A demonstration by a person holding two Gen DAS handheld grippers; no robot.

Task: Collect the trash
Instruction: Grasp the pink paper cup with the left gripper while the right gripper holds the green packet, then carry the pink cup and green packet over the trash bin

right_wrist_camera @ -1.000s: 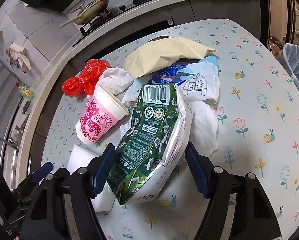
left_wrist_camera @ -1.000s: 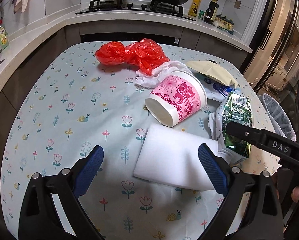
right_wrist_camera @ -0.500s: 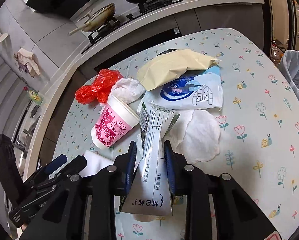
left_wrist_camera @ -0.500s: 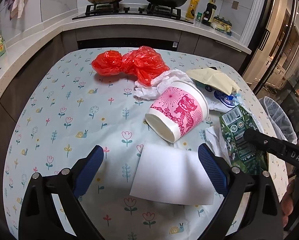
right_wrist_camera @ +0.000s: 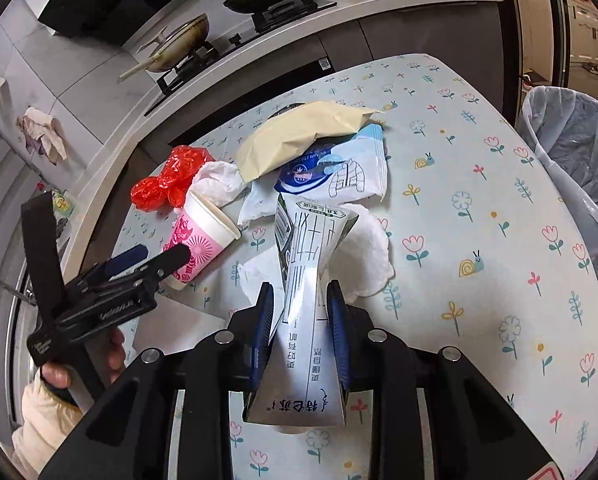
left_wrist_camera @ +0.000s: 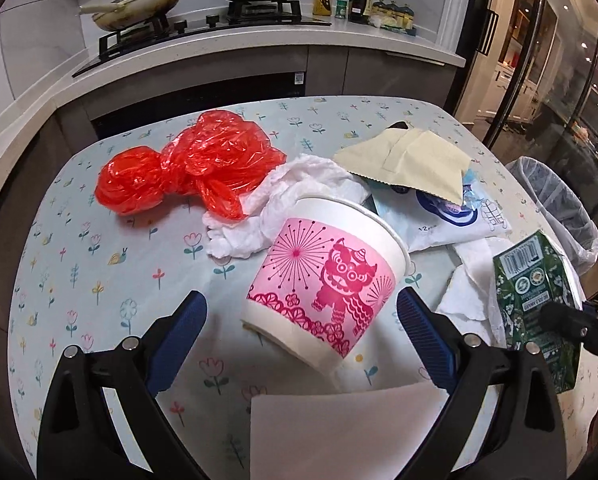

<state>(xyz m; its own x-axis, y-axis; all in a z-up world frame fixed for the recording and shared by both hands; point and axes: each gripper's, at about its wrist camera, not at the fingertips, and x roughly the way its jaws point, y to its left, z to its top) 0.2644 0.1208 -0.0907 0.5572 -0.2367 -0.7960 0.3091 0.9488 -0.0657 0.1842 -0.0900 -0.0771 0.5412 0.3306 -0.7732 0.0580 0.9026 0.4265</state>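
My right gripper (right_wrist_camera: 299, 300) is shut on a green and white snack bag (right_wrist_camera: 303, 280) and holds it above the table; the bag also shows at the right of the left wrist view (left_wrist_camera: 539, 300). My left gripper (left_wrist_camera: 301, 312) is open, its jaws on either side of a tipped pink and white paper cup (left_wrist_camera: 323, 280), also seen in the right wrist view (right_wrist_camera: 199, 240). A white sheet (left_wrist_camera: 339, 432) lies below the cup. A red plastic bag (left_wrist_camera: 187, 168), crumpled white tissue (left_wrist_camera: 295, 196), a beige envelope (left_wrist_camera: 411, 160) and a blue and white packet (right_wrist_camera: 339, 176) lie beyond.
A bin lined with a clear bag (right_wrist_camera: 575, 152) stands off the table's right edge, also seen in the left wrist view (left_wrist_camera: 555, 208). The table has a floral cloth (right_wrist_camera: 479, 220). A counter with a stove and pans (left_wrist_camera: 203, 12) runs behind it.
My right gripper closed on the snack bag and lifted it. My left gripper moved forward from the white sheet until its open jaws flank the pink cup.
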